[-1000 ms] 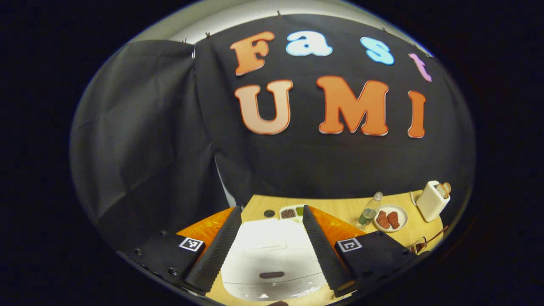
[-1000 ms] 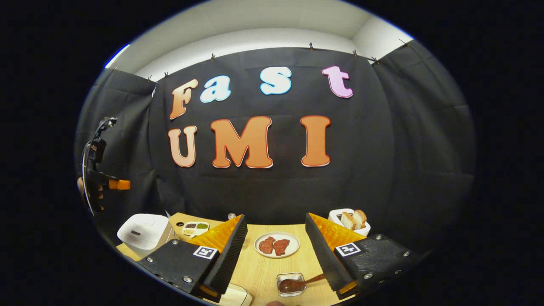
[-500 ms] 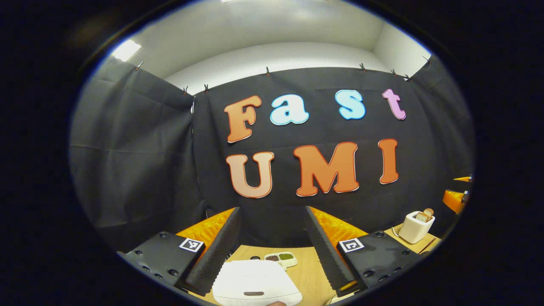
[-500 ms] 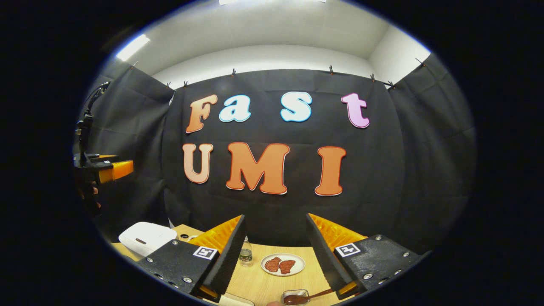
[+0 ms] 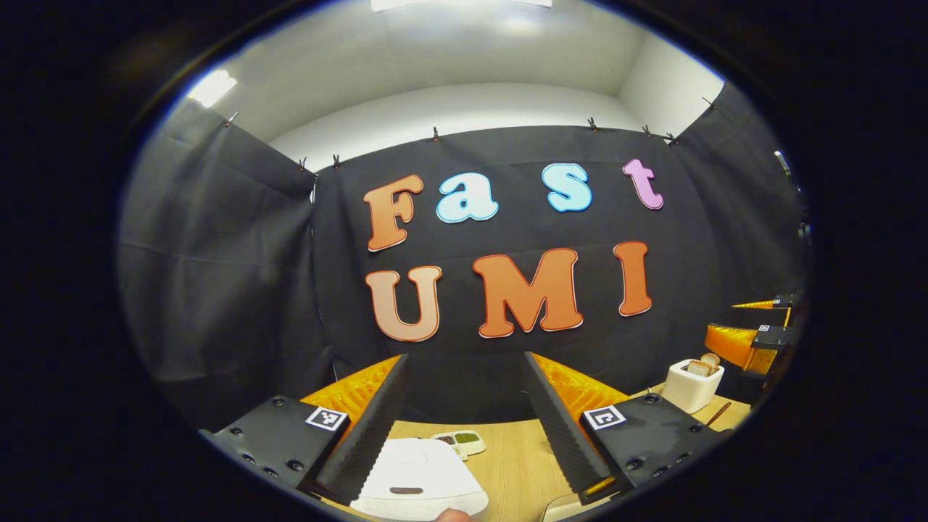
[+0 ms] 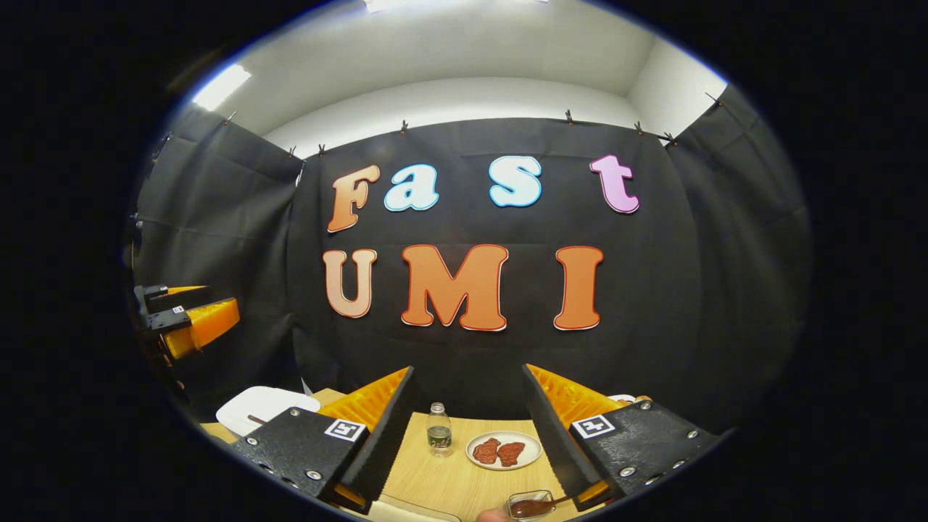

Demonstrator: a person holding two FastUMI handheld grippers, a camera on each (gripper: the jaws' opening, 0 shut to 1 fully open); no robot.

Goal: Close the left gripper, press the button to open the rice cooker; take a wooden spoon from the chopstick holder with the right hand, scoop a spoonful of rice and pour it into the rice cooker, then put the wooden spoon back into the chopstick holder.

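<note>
The left gripper (image 5: pixel 464 406) is hovering with jaws spread wide and nothing between them, probably because the press has not begun; the rice cooker (image 5: pixel 417 480), lid down, is sitting at six o'clock just under its fingers. The right gripper (image 6: pixel 464 428) is likewise gaping and empty, waiting above the table (image 6: pixel 449 478), with a brown spoon (image 6: pixel 540 504) at five o'clock.

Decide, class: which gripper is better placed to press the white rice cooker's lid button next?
Left. The left gripper is aimed at the white rice cooker, whose dark button lies between its open fingers. The right gripper faces a plate of meat.
</note>
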